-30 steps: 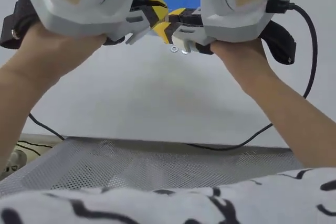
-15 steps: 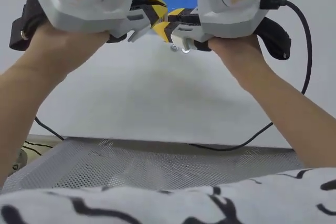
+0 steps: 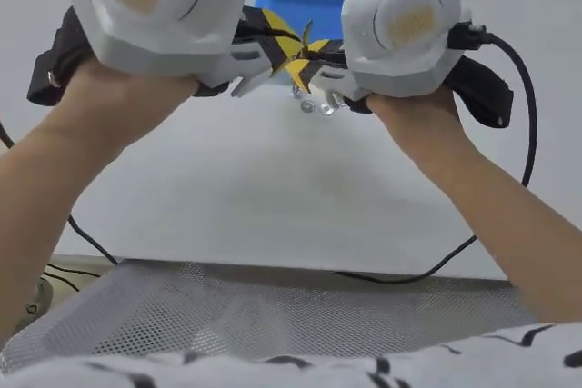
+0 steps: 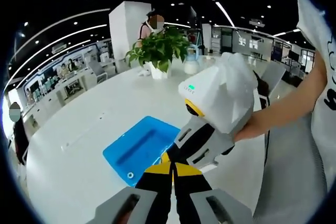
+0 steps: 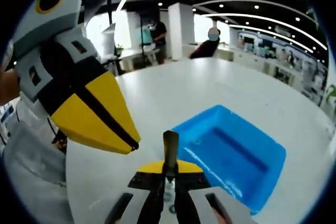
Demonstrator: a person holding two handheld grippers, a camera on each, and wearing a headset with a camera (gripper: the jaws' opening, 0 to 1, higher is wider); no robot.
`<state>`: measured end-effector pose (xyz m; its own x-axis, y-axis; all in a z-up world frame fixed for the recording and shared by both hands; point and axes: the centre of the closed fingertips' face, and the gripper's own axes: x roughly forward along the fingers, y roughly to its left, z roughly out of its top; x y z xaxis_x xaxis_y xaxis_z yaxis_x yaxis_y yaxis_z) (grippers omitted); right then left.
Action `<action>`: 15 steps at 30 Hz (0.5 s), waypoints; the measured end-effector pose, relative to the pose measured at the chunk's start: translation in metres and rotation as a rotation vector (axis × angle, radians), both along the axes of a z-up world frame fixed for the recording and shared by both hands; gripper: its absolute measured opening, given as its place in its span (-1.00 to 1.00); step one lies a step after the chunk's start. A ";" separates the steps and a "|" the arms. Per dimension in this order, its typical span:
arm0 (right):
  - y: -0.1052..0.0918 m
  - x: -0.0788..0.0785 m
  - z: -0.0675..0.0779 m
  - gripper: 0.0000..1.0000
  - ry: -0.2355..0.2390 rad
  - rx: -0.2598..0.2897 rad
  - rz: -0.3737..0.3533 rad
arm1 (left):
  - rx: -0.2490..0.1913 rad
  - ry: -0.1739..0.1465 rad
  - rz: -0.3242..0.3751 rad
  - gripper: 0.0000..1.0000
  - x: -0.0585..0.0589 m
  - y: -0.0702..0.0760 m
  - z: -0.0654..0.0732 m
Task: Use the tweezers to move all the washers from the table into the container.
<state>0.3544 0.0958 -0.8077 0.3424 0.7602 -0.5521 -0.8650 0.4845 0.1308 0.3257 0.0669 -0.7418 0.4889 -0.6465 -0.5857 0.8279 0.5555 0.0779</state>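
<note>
The right gripper [image 5: 167, 170] has its jaws pinched shut on the tweezers [image 5: 169, 146], whose long axis runs straight ahead out of them; the left gripper [image 4: 172, 167] has its jaws closed, on nothing I can make out. The washers [image 3: 306, 106] lie on the table [image 3: 273, 188] just below the right jaws, and the blue container [image 5: 231, 153] lies ahead and to the right of the tweezer tip, so the right gripper looks the nearer

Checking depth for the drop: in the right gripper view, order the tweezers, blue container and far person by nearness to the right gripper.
1. tweezers, gripped by the right gripper.
2. blue container, ahead to the right.
3. person, far beyond the table.
</note>
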 end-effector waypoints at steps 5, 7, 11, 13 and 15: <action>-0.004 -0.005 -0.005 -0.96 -0.112 -0.136 0.065 | 0.030 -0.005 0.016 -1.00 -0.005 0.004 -0.007; -0.001 -0.006 -0.005 -0.95 -0.107 -0.122 0.062 | 0.027 -0.012 0.051 -1.00 -0.004 0.007 -0.005; 0.001 -0.006 -0.005 -0.95 -0.114 -0.124 0.055 | 0.030 -0.063 0.143 -1.00 0.008 0.017 0.001; 0.000 -0.004 -0.006 -0.95 -0.117 -0.120 0.050 | 0.022 -0.055 0.165 -1.00 0.011 0.017 0.001; 0.000 -0.004 -0.006 -0.95 -0.121 -0.117 0.040 | 0.010 -0.042 0.172 -1.00 0.013 0.015 0.000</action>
